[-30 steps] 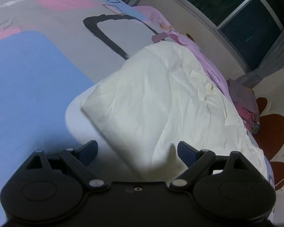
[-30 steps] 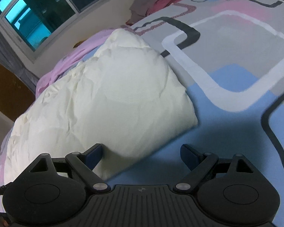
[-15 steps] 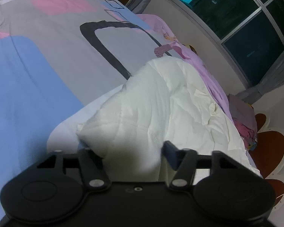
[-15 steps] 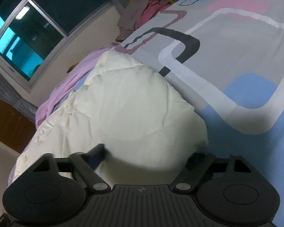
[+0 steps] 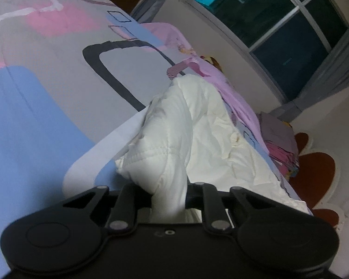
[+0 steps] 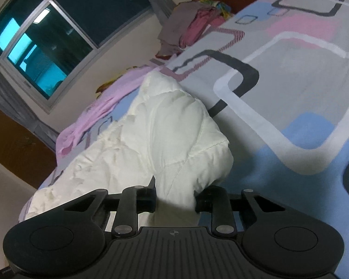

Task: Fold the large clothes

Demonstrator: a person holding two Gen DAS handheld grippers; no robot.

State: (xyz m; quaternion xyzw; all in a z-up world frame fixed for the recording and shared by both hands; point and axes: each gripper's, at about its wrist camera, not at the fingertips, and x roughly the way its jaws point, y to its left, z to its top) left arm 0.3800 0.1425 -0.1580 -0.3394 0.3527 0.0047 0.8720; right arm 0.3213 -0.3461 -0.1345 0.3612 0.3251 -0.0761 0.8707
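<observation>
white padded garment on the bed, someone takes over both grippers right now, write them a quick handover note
Left gripper: shut on a bunched corner of the white padded garment.
Right gripper: shut on the other near corner of the same garment.
Where things are: the garment lies on the patterned bedsheet, its far end toward the window; a pink cloth lies beyond it, and a pile of clothes sits at the bed's far edge.
Done: both near corners gripped and raised slightly off the sheet.
Left: probably carry both corners over toward the far end, lay them down, release, smooth.
</observation>
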